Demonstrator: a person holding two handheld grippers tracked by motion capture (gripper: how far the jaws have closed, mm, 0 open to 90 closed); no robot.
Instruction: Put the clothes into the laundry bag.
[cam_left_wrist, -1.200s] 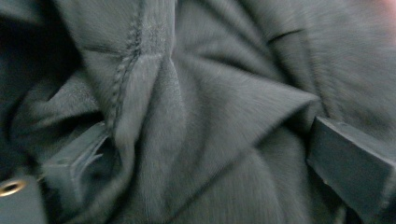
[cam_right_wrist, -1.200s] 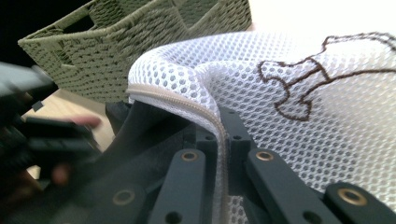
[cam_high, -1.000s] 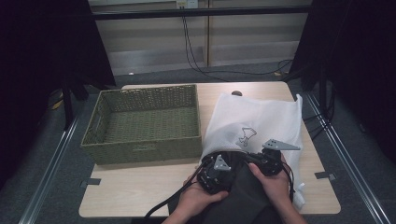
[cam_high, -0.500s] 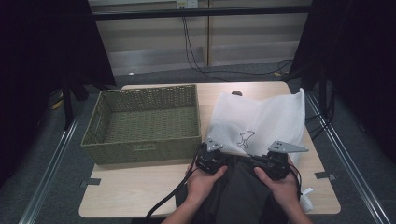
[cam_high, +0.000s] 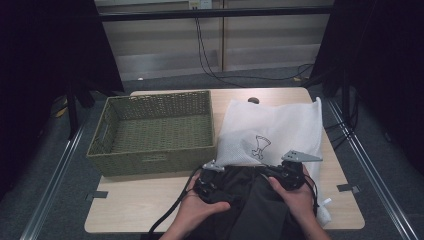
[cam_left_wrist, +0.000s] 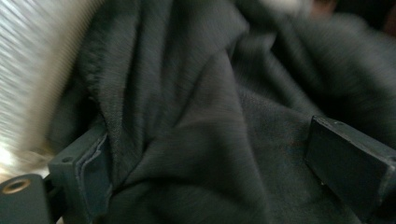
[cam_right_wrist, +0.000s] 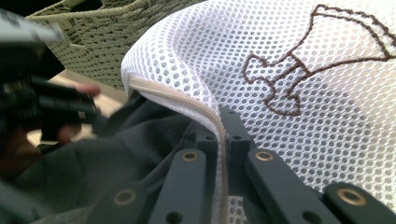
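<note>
Right gripper (cam_right_wrist: 223, 140) clamped tight on zipper edge of white mesh bag (cam_right_wrist: 299, 88). Left gripper (cam_left_wrist: 205, 163) jaws just opening, wide apart, dark soft cloth (cam_left_wrist: 201, 116) loose between.

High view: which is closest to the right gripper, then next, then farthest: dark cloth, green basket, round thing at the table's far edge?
From the right gripper:
1. Dark cloth, right beside it.
2. Green basket, off to the left.
3. Round thing, at the far edge.
</note>
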